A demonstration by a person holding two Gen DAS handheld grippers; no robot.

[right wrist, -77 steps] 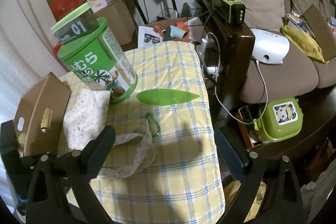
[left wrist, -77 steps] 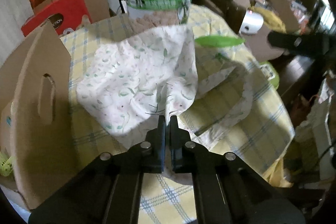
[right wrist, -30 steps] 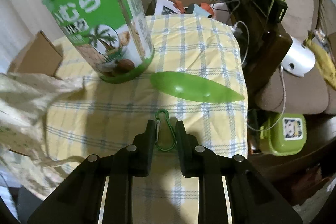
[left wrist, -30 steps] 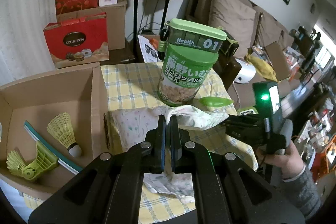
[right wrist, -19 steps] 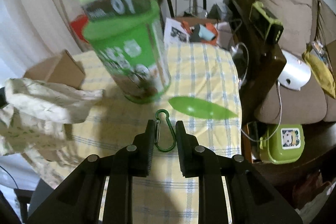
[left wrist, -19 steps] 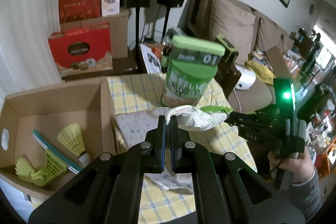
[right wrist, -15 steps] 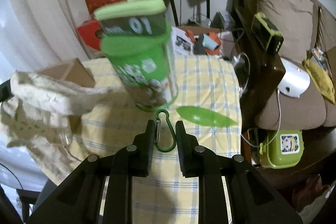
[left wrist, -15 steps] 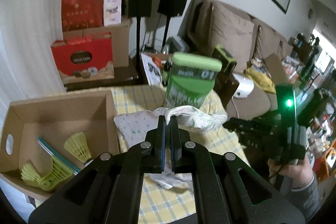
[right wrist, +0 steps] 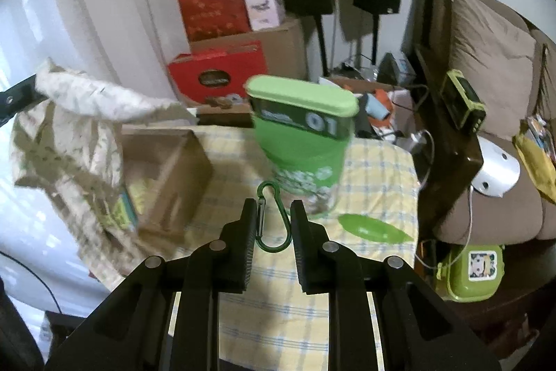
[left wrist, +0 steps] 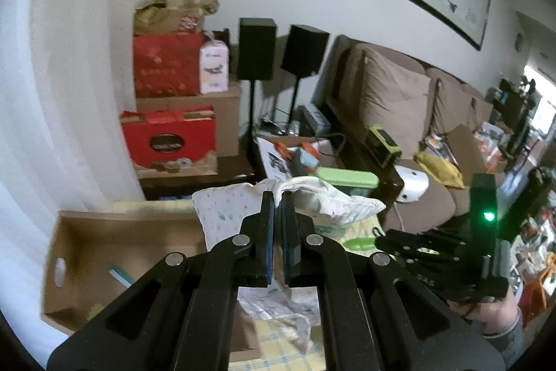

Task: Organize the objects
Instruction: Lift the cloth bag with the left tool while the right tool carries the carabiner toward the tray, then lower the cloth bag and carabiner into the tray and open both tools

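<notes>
Fingers (left wrist: 267, 225) of the left gripper (left wrist: 277, 233) are pressed nearly together on a fold of white cloth with a small leaf print (left wrist: 312, 197). In the left wrist view, the cloth is lifted clear of the surface; one part drapes forward over the finger tips, the rest hangs below them. The high hold probably keeps the trailing fabric from dragging across other items. An open brown cardboard box (left wrist: 128, 232) sits below and to the left, with a teal strip and small yellow-green items on its floor; blur prevents further identification. The box appears to be the collection point. The right gripper (left wrist: 431, 249), showing a green indicator light, is at the right edge of this view.

In the right wrist view, the right gripper (right wrist: 269, 221) holds a green metal carabiner clip (right wrist: 272, 218) upright between narrowly set fingers (right wrist: 248, 232), its looped end above the finger tips. Gripping across the flat sides likely stops the clip from rotating. A tall green-lidded plastic canister (right wrist: 302, 141) and a green leaf-shaped dish (right wrist: 375, 226) stand apart on the yellow checked tablecloth (right wrist: 378, 169) covering the surface. The cardboard box (right wrist: 166, 169) lies to the left, with the cloth (right wrist: 69, 113) hanging beside it.
</notes>
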